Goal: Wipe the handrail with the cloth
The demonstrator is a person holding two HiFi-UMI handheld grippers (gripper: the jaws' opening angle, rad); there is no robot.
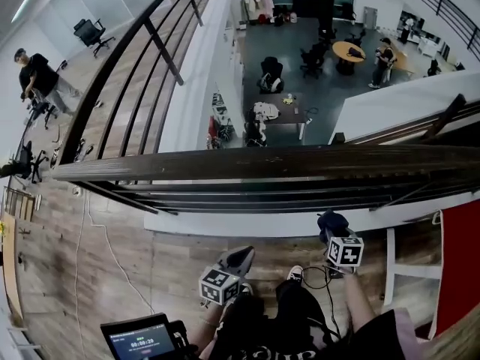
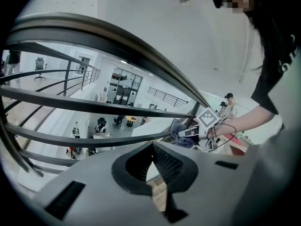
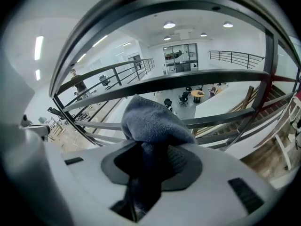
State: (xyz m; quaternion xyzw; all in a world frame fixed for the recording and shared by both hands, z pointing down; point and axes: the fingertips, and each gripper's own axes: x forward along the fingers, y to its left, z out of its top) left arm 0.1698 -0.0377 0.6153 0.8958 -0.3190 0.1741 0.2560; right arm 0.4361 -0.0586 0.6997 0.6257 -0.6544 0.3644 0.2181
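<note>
Right tongs [image 3: 146, 147] pinch one cloth [image 3: 153, 120]; left tongs [image 2: 153, 146] closed.

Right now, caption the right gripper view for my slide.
Right gripper shut on a blue-grey cloth, pointed at the dark handrail and its bars, with an open office floor beyond.

Cloth [image 3: 153, 121]: grey-blue terry, bunched into a lump and pinched between the right gripper [image 3: 149, 150] jaws. The wad bulges out past the tips, and a tail trails back down between them.

Handrail [image 1: 262, 162]: dark, flat-topped top rail, probably metal, though the finish is hard to read. It runs level across, ahead of and above both the right gripper and the left gripper [image 1: 241, 255]. Thinner parallel bars sit under it, and a second run branches away at the left corner.

The cloth wad points at the lower bars and is clear of the top rail.
</note>
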